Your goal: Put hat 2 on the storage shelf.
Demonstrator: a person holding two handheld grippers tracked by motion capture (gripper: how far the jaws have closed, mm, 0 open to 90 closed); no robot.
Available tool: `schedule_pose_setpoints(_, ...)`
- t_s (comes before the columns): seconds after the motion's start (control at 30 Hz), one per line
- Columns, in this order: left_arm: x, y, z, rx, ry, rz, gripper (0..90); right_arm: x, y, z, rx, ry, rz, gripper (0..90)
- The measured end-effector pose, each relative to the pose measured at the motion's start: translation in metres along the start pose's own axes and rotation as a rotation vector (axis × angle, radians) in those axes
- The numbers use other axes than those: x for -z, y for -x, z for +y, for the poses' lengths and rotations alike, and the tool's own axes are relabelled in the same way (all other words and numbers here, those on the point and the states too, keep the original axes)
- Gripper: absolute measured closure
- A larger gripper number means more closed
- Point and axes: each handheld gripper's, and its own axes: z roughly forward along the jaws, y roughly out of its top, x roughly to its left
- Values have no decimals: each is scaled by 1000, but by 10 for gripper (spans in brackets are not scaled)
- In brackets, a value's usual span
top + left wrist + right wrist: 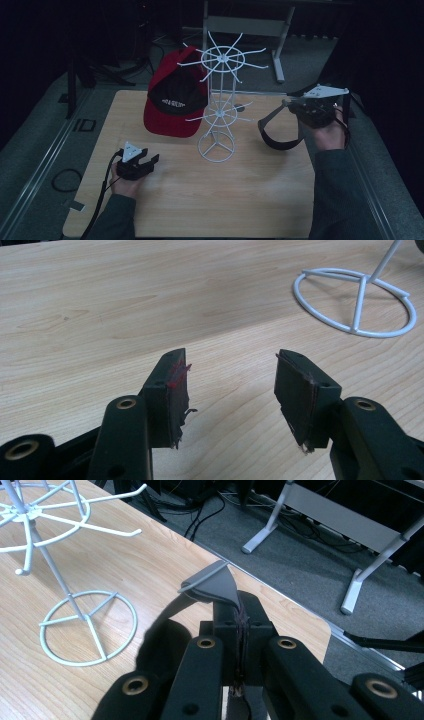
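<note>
Dim room, dark floor all around, and in the middle a pale wooden table (200, 200) with a white wire hat rack (220, 107) standing near its centre. A red and black cap (172, 100) already hangs on the rack's left side, its brim drooping toward the table, so that part of the work looks finished.

To the right, the person's right claw (292, 104) is clamped shut on the edge of a dark visor (277, 131). It holds the visor in the air just above the table's right side, with the strap hanging in a loop below. In the right claw's own camera, the grey brim (212, 582) pokes up from between the closed jaws, with the rack's round base (87, 627) off to the left. The visor is still well apart from the rack's hooks, so hanging it looks like the step left to do.

Near the front left of the table, the left claw (147, 159) rests low with its jaws apart and nothing between them (232, 385). The rack's base lies beyond it, and it takes no part in holding the visor
</note>
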Motion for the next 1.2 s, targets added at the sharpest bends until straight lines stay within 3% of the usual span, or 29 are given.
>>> schedule_pose_setpoints(0.2,0,0,0,0,0,0,475,4,0,2,-4,16,14,887)
schedule_pose_setpoints(0.6,0,0,0,0,-1,-2,475,13,-12,5,37,44,64,886)
schedule_pose_setpoints(1.2,0,1,0,2,-2,-4,474,28,-21,17,88,71,94,886)
